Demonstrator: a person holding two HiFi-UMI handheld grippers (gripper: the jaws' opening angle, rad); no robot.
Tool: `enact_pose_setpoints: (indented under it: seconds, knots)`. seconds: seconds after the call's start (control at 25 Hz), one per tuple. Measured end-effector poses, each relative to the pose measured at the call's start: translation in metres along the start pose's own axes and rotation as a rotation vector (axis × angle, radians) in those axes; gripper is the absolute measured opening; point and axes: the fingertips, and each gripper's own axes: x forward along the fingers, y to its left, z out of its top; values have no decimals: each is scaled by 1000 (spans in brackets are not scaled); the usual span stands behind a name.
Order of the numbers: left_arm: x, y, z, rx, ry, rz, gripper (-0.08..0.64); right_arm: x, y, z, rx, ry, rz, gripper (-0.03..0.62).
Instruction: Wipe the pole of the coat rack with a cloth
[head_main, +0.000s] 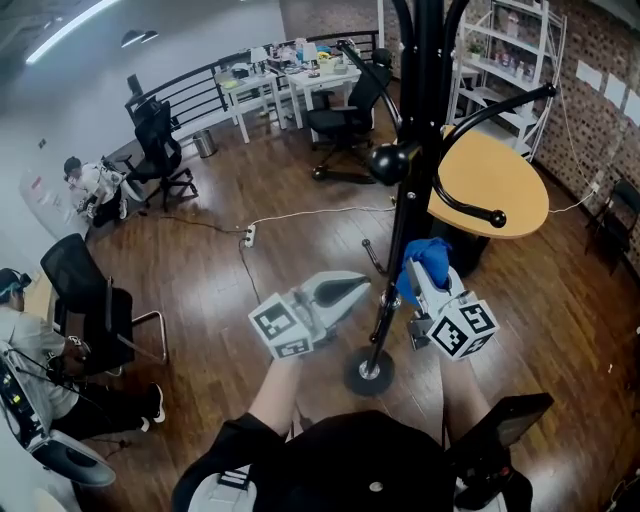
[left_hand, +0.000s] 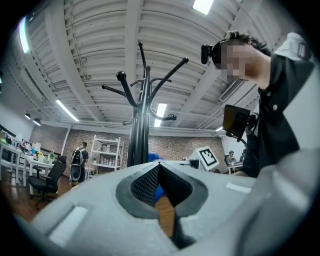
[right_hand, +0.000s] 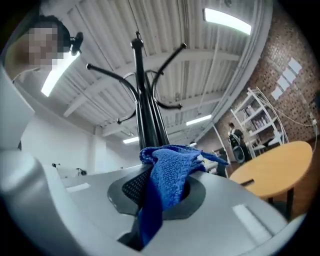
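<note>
The black coat rack pole (head_main: 405, 230) rises from a round base (head_main: 368, 372) on the wood floor, its hooks spreading at the top. A blue cloth (head_main: 428, 258) is pinched in my right gripper (head_main: 420, 268), which sits right beside the pole's right side, cloth against or very near it. In the right gripper view the blue cloth (right_hand: 167, 175) bulges out of the shut jaws just below the pole (right_hand: 147, 117). My left gripper (head_main: 358, 287) is left of the pole, jaws shut and empty; its view shows the pole (left_hand: 140, 135) ahead.
A round wooden table (head_main: 495, 180) stands just right of the rack behind a curved hook arm (head_main: 470, 210). Black office chairs (head_main: 345, 110), desks and a shelf (head_main: 510, 60) are farther back. People sit at the left edge (head_main: 30, 350). A cable (head_main: 300, 215) crosses the floor.
</note>
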Motion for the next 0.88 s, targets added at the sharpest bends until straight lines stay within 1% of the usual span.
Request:
enact_pose_setpoints:
  seconds: [0.08, 0.2, 0.32, 0.4, 0.48, 0.6, 0.68, 0.8, 0.88]
  knots:
    - [0, 0, 1, 1, -3, 0, -3, 11, 14, 51, -36, -83, 39, 40]
    - [-1, 0, 2, -1, -10, 4, -3, 20, 32, 103, -93, -169, 67, 40]
    - [-4, 2, 1, -1, -11, 10, -3, 24, 40, 126, -129, -223, 67, 40]
    - [-5, 4, 1, 1, -10, 15, -3, 24, 40, 123, -148, -225, 77, 40]
    - [-5, 6, 0, 1, -9, 20, -3, 22, 35, 105, -151, -188, 85, 40]
    - [-8, 9, -1, 0, -6, 24, -3, 13, 18, 58, -104, -103, 51, 40]
    - [-8, 9, -1, 0, -4, 21, -3, 4, 5, 14, -62, -38, 25, 40]
    - [-3, 9, 0, 0, -2, 10, -3, -10, -15, -59, -13, 69, 19, 40]
    - [1, 9, -1, -4, 1, 2, -3, -21, -28, -109, 24, 165, 14, 40]
